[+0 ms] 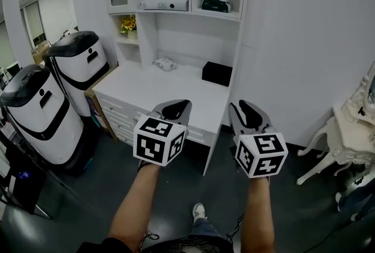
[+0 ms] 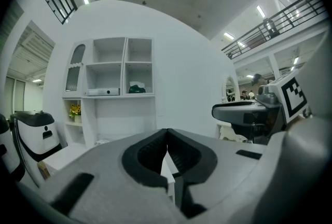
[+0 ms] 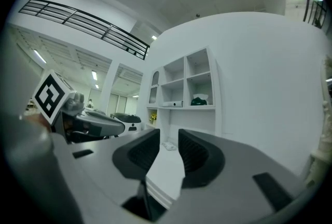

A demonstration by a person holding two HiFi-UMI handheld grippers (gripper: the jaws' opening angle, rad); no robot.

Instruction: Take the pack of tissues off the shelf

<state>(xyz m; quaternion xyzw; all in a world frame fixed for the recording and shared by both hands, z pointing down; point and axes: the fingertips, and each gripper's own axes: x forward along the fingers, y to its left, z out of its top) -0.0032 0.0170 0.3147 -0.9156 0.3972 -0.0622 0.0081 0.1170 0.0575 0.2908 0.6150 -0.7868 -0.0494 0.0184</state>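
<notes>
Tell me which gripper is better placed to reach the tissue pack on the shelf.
Probably the right gripper: its jaws stand apart and empty, and the tissue pack sits at the right end of the shelf. The left gripper has its jaws together.

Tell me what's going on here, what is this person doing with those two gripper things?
A person stands facing a white desk with a shelf above it, holding a gripper in each hand. The left gripper is shut and empty. The right gripper has its jaws apart with nothing between them. Both are held short of the desk. The pack of tissues sits untouched in a right-hand compartment of the shelf, so nothing has been picked up yet.
</notes>
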